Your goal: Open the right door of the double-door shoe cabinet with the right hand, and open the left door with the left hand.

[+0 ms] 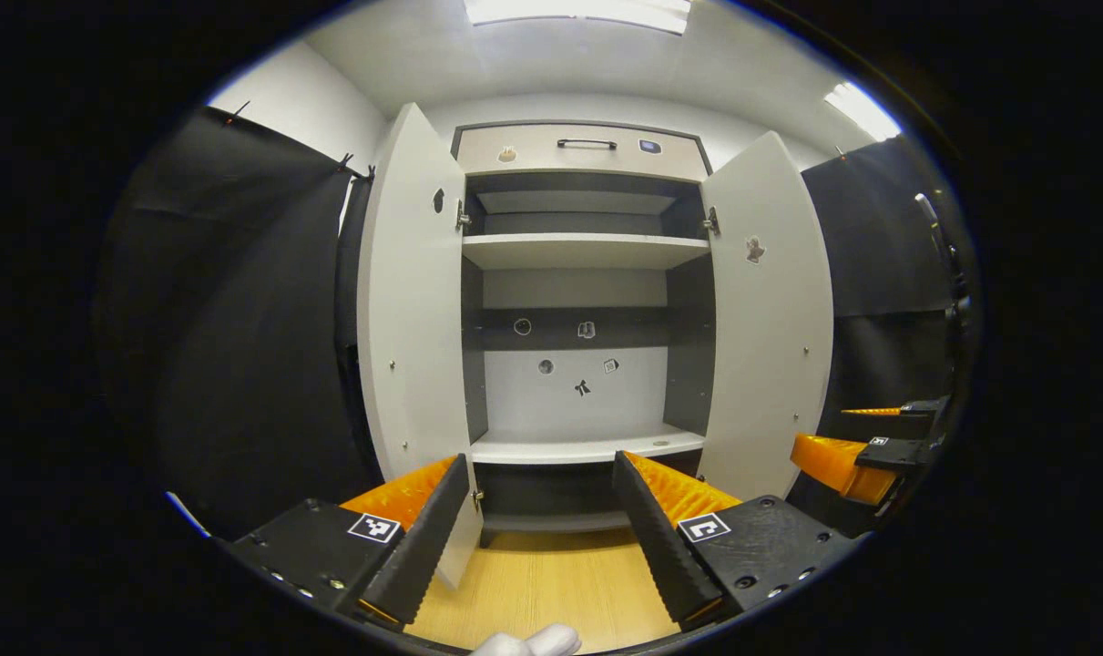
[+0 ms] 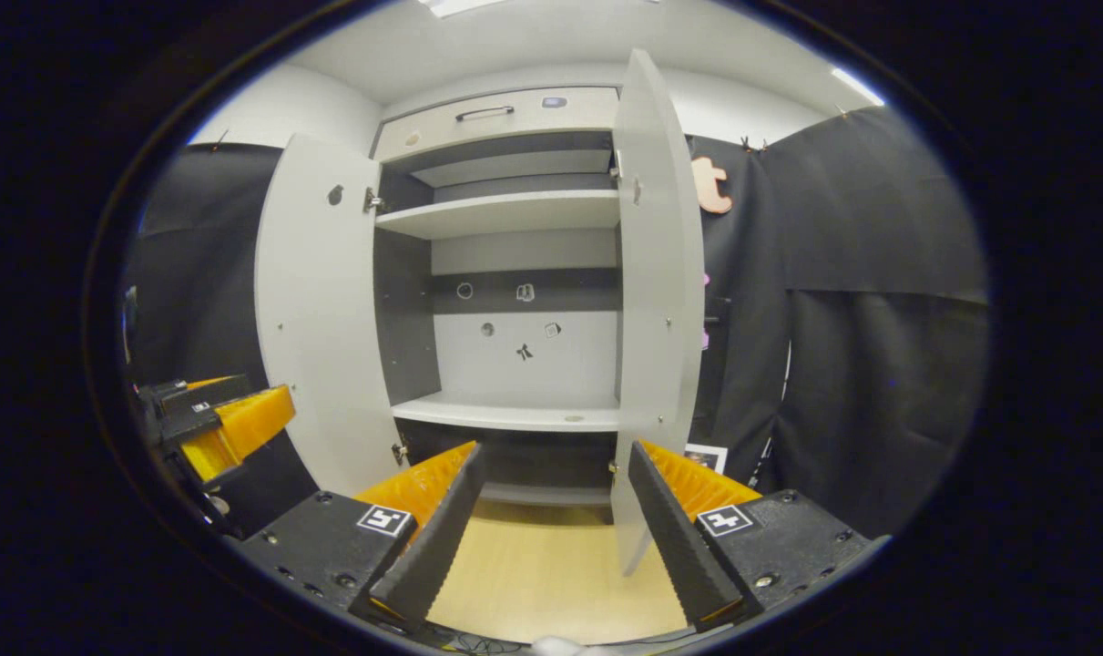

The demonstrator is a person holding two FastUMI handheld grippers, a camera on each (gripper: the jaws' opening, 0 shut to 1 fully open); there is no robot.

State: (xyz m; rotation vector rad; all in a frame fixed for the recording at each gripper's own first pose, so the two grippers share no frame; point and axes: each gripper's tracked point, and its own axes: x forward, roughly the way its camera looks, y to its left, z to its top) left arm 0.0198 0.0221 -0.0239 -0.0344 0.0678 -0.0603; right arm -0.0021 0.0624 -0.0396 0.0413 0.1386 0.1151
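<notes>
The shoe cabinet (image 1: 580,251) stands straight ahead with both doors swung outward. In the left gripper view the left door (image 1: 412,310) and the right door (image 1: 770,319) flank bare shelves. My left gripper (image 1: 540,465) is open, a short way in front of the cabinet, with nothing between its fingers. The right gripper (image 1: 865,442) shows at the far right of that view. In the right gripper view the right door (image 2: 656,292) hangs edge-on just ahead and the left door (image 2: 319,310) is wide open. My right gripper (image 2: 556,451) is open and holds nothing.
A drawer with a dark handle (image 1: 586,144) tops the cabinet. Small stickers dot the back panel (image 1: 583,387). Wooden floor (image 1: 542,583) runs up to the cabinet base. Black cloth walls (image 1: 241,346) close in both sides. A gloved fingertip (image 1: 528,642) shows at the bottom edge.
</notes>
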